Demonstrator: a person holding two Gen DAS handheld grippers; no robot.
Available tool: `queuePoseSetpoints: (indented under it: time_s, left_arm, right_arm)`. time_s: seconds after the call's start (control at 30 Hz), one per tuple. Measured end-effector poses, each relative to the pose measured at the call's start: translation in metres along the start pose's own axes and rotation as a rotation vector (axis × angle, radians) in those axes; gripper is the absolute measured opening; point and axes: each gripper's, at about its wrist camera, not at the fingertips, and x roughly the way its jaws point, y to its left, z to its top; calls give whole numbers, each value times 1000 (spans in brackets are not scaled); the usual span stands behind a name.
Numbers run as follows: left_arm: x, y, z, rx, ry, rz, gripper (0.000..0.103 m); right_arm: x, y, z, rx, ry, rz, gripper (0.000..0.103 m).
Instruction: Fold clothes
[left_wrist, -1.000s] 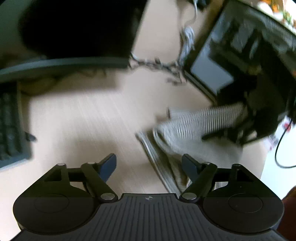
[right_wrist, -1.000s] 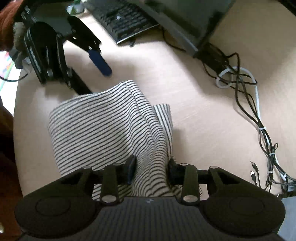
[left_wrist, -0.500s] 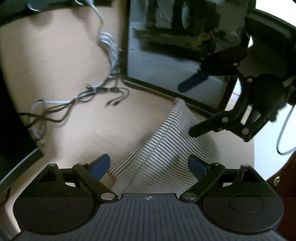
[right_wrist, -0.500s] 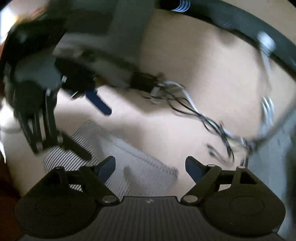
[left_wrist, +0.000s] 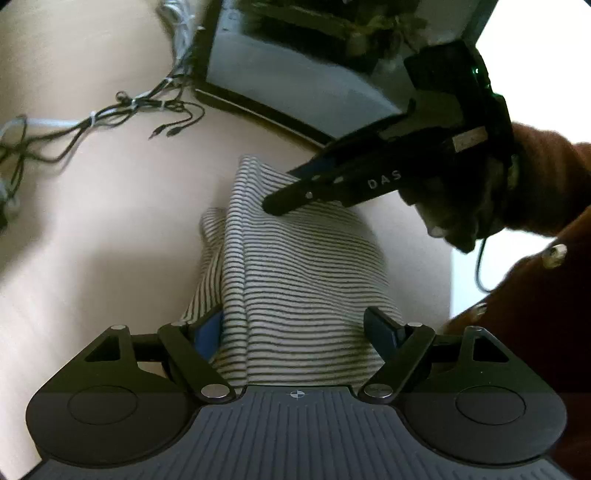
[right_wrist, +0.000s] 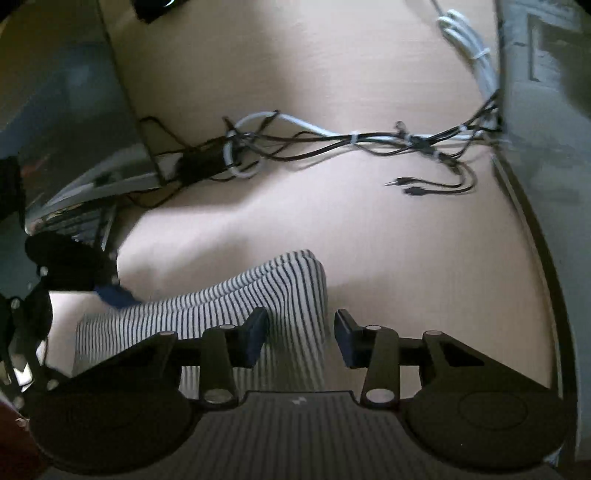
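- The table (right_wrist: 369, 229) was pale beige wood, with soft shadows lying across it.
- A tangle of black and white cables (right_wrist: 332, 142) ran across its far part, loose plugs (right_wrist: 410, 186) at the right end.
- A dark-framed glossy panel (left_wrist: 295, 85) stood at the far right in the left wrist view, reflecting the room.
- Bright white light (left_wrist: 546, 55) showed at the far right.
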Motion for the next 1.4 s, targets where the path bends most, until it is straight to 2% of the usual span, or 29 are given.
queuePoseSetpoints:
  time_s: [0.03,0.07,0.13,0.2,0.27,0.33,0.43,0.5,0.6,0.67,0.73,0.8,0.87,0.97,1.1,1.13,1.2,1.27,1.4]
  left_arm:
    - [-5,-1,-2,-26,-23,6,84]
    - [-10,-3,-5,-52,-45,12,85]
    - [-22,-4,-8,-94,-101,66,94]
    - [-25,-4,-12,-99,-120,144,95]
    - [-17,2,-13,-137,-115,166,95]
    - [-4,9,-12,-161,-107,161,95]
    - [11,8,-13,-140,-85,169,94]
    - [15,5,-12,-129,-80,160,88]
    - [0,-6,-14,-109,-94,101,73]
    - [-13,-14,-19,-102,-105,30,72]
    - [-17,-20,-28,-83,-94,-2,72]
    - [-8,-17,-39,-109,-46,31,72]
    - [2,-11,-48,-147,-4,74,72]
    - [1,-8,-52,-199,-19,95,75]
    - [-7,-10,-52,-216,-56,144,83]
    - [-10,-10,-52,-233,-75,149,85]
    - [-18,-6,-50,-280,-116,168,97]
    - [-20,0,-45,-319,-133,174,97]
    - [-4,10,-42,-404,-104,139,98]
  right_arm:
    - [-6,4,1,-25,-4,16,20]
    - [-11,9,2,-49,-7,33,17]
    - [-24,17,4,-98,-16,62,14]
    - [-38,21,4,-127,-20,80,14]
    - [-38,21,5,-143,-1,81,14]
    - [-27,19,6,-150,29,59,14]
    - [-8,12,10,-98,50,52,22]
    - [1,8,12,-61,45,58,26]
    - [0,12,14,-46,14,89,20]
    - [-8,19,18,-51,-20,129,17]
    - [-6,29,23,-89,-35,150,17]
    - [3,40,28,-138,-36,161,17]
    - [31,50,26,-192,0,143,17]
    - [65,66,23,-285,43,106,17]
    - [72,91,26,-375,49,55,21]
    - [68,94,26,-386,44,36,23]
    - [53,89,27,-335,20,37,31]
    - [33,79,28,-242,-11,56,67]
    - [-8,43,15,-12,-14,70,82]
